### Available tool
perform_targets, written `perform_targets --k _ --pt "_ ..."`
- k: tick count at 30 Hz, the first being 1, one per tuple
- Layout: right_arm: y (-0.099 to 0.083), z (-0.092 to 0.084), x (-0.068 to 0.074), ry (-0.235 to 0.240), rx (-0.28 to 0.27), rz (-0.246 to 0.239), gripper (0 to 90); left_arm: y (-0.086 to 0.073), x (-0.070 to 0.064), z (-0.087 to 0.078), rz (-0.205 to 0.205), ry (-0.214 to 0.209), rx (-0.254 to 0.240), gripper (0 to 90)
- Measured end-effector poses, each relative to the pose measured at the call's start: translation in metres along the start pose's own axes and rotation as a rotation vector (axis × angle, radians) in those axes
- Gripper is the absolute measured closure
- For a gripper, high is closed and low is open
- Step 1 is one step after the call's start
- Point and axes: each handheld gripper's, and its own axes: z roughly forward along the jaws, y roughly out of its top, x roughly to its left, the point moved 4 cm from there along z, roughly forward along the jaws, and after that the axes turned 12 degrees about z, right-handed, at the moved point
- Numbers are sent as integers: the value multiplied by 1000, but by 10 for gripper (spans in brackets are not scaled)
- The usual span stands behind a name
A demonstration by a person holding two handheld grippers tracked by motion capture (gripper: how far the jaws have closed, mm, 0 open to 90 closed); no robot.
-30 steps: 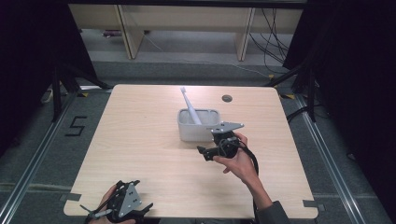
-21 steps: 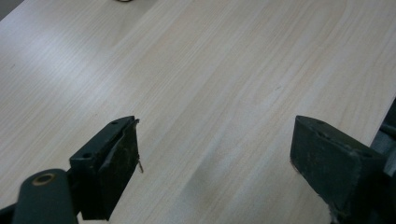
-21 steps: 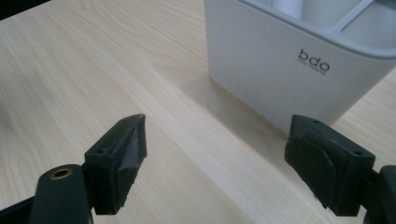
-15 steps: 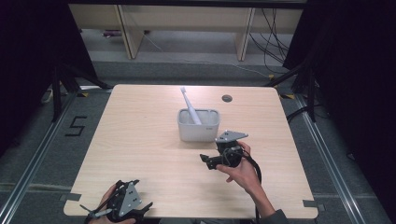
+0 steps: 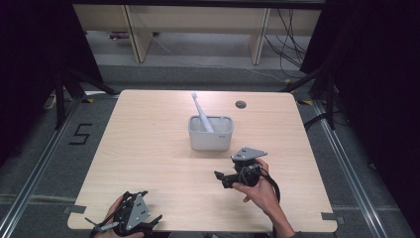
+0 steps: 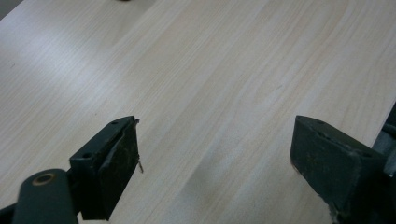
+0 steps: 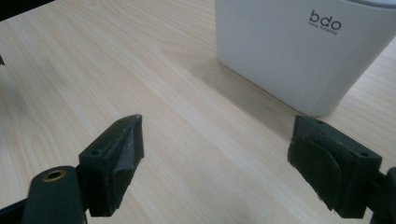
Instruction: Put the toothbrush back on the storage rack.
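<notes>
A white rounded holder (image 5: 211, 133) stands at the table's middle, and a white toothbrush (image 5: 201, 111) leans in it, head up toward the far left. The holder's side, marked "bdo" (image 7: 299, 51), shows in the right gripper view at the upper right. My right gripper (image 5: 221, 179) is held low over the table, in front of the holder and a little to its right, its jaws pointing left; it is open (image 7: 215, 163) with only bare wood between them. My left gripper (image 5: 148, 224) rests at the near left edge, open (image 6: 215, 158) and holding nothing.
The light wooden table (image 5: 148, 148) has a small round cable hole (image 5: 240, 104) at the far right. Shelving and cables lie on the floor beyond the far edge. A floor mark "5" (image 5: 80, 134) sits left of the table.
My right gripper has drawn back from the holder toward the near edge and a little to the right. The left gripper has stayed put.
</notes>
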Motion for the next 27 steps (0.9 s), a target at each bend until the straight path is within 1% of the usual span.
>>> perform_targets --k 2,3,4,5,6,7,8,9,10,11,12,13,14,15,16,18,19,20,21,22,23,24,25,26,27 --pt "-5 -3 0 3 4 24 192 0 0 0 1 0 2 150" --pt "-6 -4 -2 -4 -11 13 194 0 0 0 -1 0 1 150" --pt "-8 -5 -1 -1 -4 36 194 0 0 2 -13 12 -7 149" --pt "-9 -5 -2 3 -6 23 194 0 0 1 -6 2 -2 150" --pt "-10 -6 -3 -4 -10 19 195 0 0 1 0 0 2 150" --pt "-12 -7 -1 2 -5 40 195 0 0 2 -12 15 -8 149" --pt "-13 -7 -2 2 -5 33 195 1 -1 1 -11 6 -10 150" --pt "-14 -7 -2 -1 -14 17 196 0 0 0 1 1 1 150" --pt "-16 -8 -1 3 -5 31 196 0 0 0 0 2 0 149" --pt "-16 -8 -2 -2 -13 17 196 0 1 0 -1 2 1 149" --pt "-18 -8 0 4 -13 42 196 0 1 0 -1 2 1 149" --pt "-19 -9 -1 3 -16 39 197 0 1 -1 0 -8 1 149" --pt "-20 -10 0 5 -7 43 197 0 1 0 -1 -6 0 149" --pt "-21 -10 -2 0 -10 27 197 0 1 -1 0 -8 1 149" --pt "-22 -9 -2 10 -15 33 197 0 1 -1 -1 -8 1 149" --pt "-25 -9 -2 1 -16 34 199 0 1 -1 -1 -8 0 149" --pt "-27 -9 -2 6 -13 46 200 0 1 -1 -1 -8 0 150" --pt "-28 -10 -2 7 -5 38 200 0 1 -1 -1 -8 0 149" --pt "-29 -11 -2 3 -1 50 200 0 1 -1 -2 -8 0 149" --pt "-30 -10 -3 -1 -10 36 200 0 1 -1 -1 -14 7 149" --pt "-31 -11 -3 2 -1 40 200 0 1 0 -4 2 -2 149" --pt "-32 -12 -3 -1 6 52 199 1 0 2 -31 14 -26 149" --pt "-33 -12 -2 -2 2 53 199 1 0 1 -27 16 -20 149" --pt "-33 -13 -3 1 2 43 198 0 1 -1 -9 -5 -5 149" --pt "-35 -13 -2 10 5 62 198 0 1 -1 -7 -5 -5 149"
